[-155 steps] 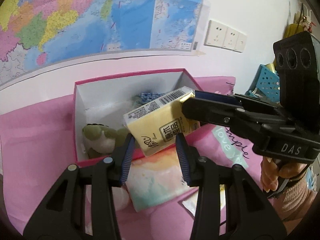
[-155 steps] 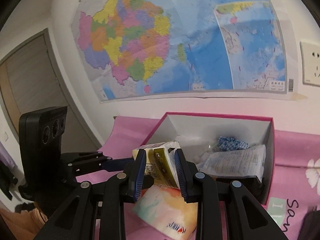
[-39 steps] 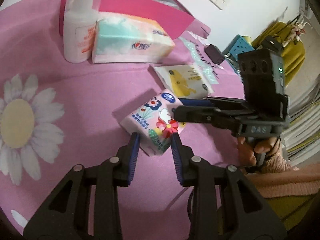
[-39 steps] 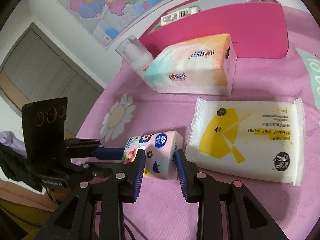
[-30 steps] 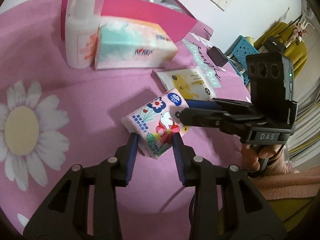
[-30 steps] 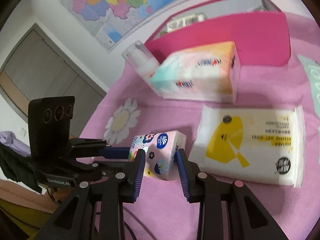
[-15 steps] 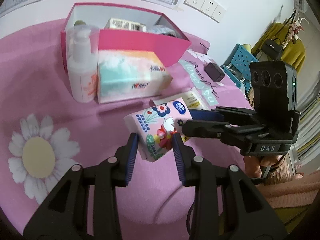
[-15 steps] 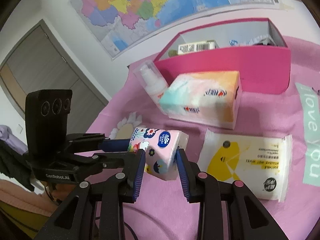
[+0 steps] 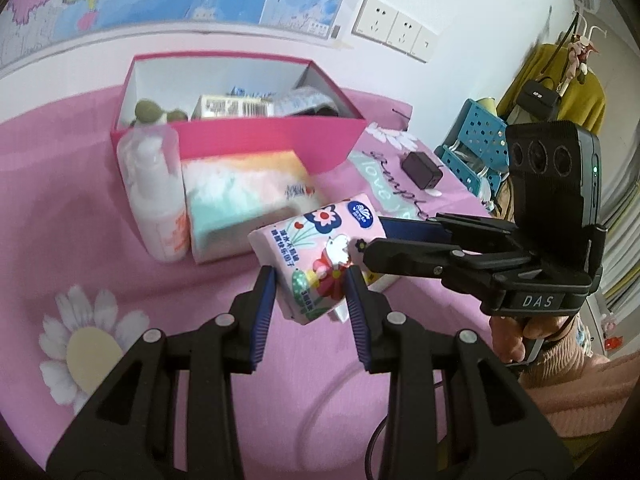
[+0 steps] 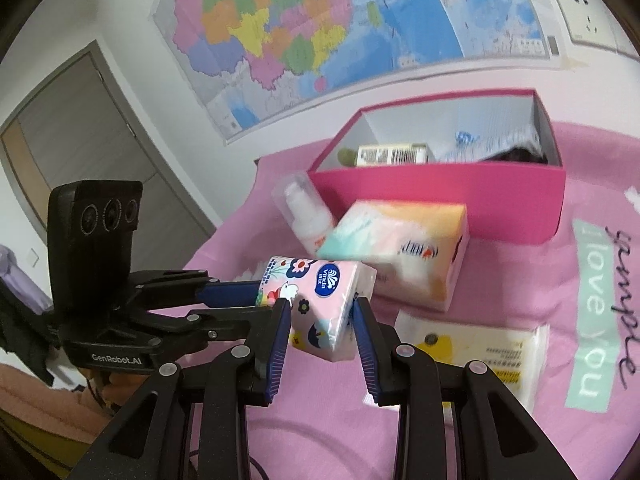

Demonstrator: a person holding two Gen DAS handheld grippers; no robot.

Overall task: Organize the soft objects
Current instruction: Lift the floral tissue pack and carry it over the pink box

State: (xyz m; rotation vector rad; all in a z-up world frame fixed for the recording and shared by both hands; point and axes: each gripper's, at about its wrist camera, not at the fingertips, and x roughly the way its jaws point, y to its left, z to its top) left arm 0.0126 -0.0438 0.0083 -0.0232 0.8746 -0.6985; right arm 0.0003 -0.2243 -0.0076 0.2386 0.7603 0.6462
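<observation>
Lying at the far left of the left wrist view is a white daisy print (image 9: 86,350) on the pink cloth (image 9: 60,216), and just beyond it a white pump bottle (image 9: 154,196) is standing upright against the near wall of the pink box (image 9: 276,140). Beside the bottle a pastel tissue box (image 9: 248,204) is lying, also close to that wall. Inside the pink box a green plush (image 9: 150,111), a barcoded pack (image 9: 234,107) and some crumpled wrappers (image 9: 308,100) are showing. In the middle, the left tool (image 9: 310,284) is clamping the near end of a floral tissue pack (image 9: 316,252), which is hanging tilted in the air above the cloth. From the right, the right tool (image 9: 370,240) is pinching the same pack's other end, so both tools are sharing the load. A hand (image 9: 516,338) in a pink sleeve (image 9: 592,396) is gripping the right tool's handle. Farther right a black adapter (image 9: 422,168) is sitting on the cloth near a blue crate (image 9: 476,144). In the right wrist view the left tool (image 10: 256,292) is coming in from the left, the right tool (image 10: 322,312) is squeezing the tissue pack (image 10: 320,300), and a yellow wipes pack (image 10: 480,352) is lying flat at lower right, near green lettering (image 10: 596,312).
</observation>
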